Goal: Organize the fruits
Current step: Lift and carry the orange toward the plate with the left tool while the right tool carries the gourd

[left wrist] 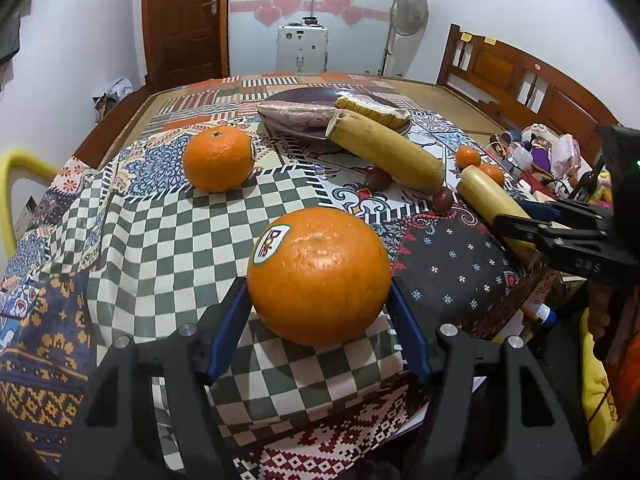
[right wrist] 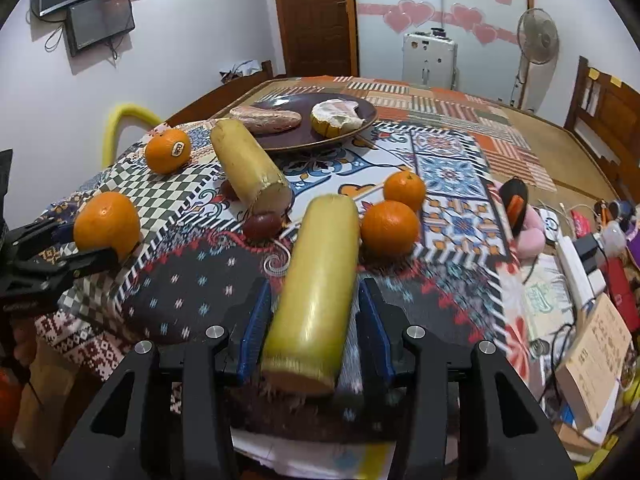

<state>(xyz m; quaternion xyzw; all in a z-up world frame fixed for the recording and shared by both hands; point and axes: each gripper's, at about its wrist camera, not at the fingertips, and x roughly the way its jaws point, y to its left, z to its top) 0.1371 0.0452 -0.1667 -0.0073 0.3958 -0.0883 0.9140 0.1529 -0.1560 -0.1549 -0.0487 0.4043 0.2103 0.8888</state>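
A: Patchwork tablecloth (right wrist: 460,168) is covering the table. What's happening?
B: Left gripper (left wrist: 318,300) is clamping a stickered orange (left wrist: 318,276). Right gripper (right wrist: 314,312) is bracketing a yellow stalk (right wrist: 316,292), pads seemingly apart. Next, probably carrying both toward the plate (right wrist: 280,142).

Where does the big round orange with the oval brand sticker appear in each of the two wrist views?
Left wrist view: the big round orange with the oval brand sticker sits low in the centre, between the left gripper's blue pads.
Right wrist view: the same orange is at the far left edge, sticker hidden.
Shared landmark: the dark brown round plate at the far side of the patchwork tablecloth.
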